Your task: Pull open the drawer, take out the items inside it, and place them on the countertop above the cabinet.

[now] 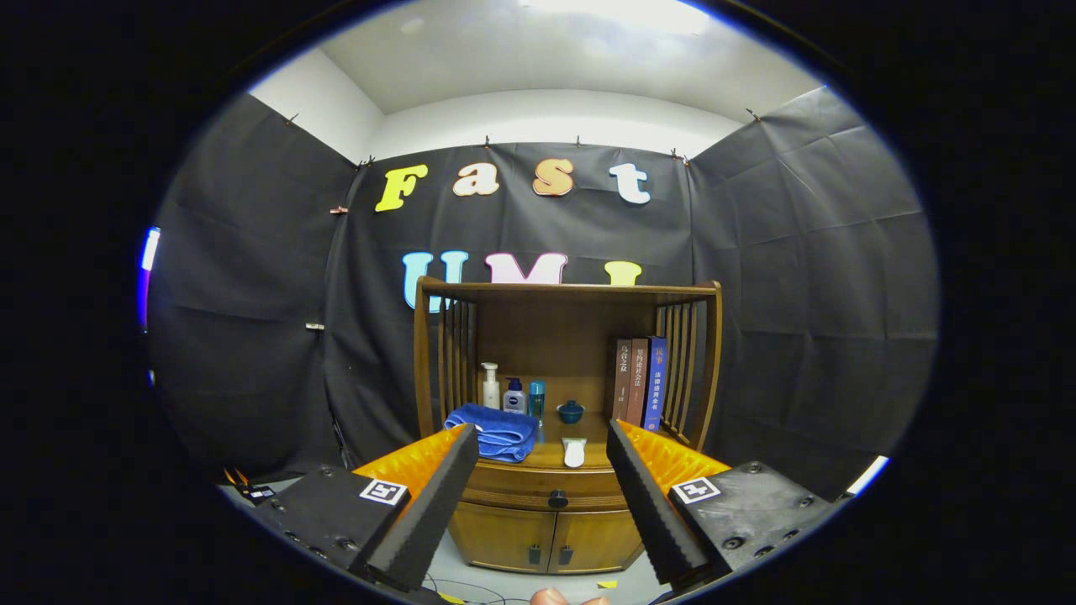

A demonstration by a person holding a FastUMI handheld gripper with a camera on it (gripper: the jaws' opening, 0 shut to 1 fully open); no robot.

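Tool [542, 437] fingers apart, wooden cabinet [546, 529] beyond, drawer [551, 487] closed, blue towel [496, 430] on countertop [555, 458]

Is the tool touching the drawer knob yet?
Apart. In the gripper view the tool is open and empty, and the drawer knob sits small and far beyond its fingers, with the shut drawer and floor showing between them.

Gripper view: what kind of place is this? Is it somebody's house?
Probably a staged booth, not a real home: black cloth walls surround one wooden cabinet holding books, bottles and a blue towel. The open gripper points at its closed drawer.
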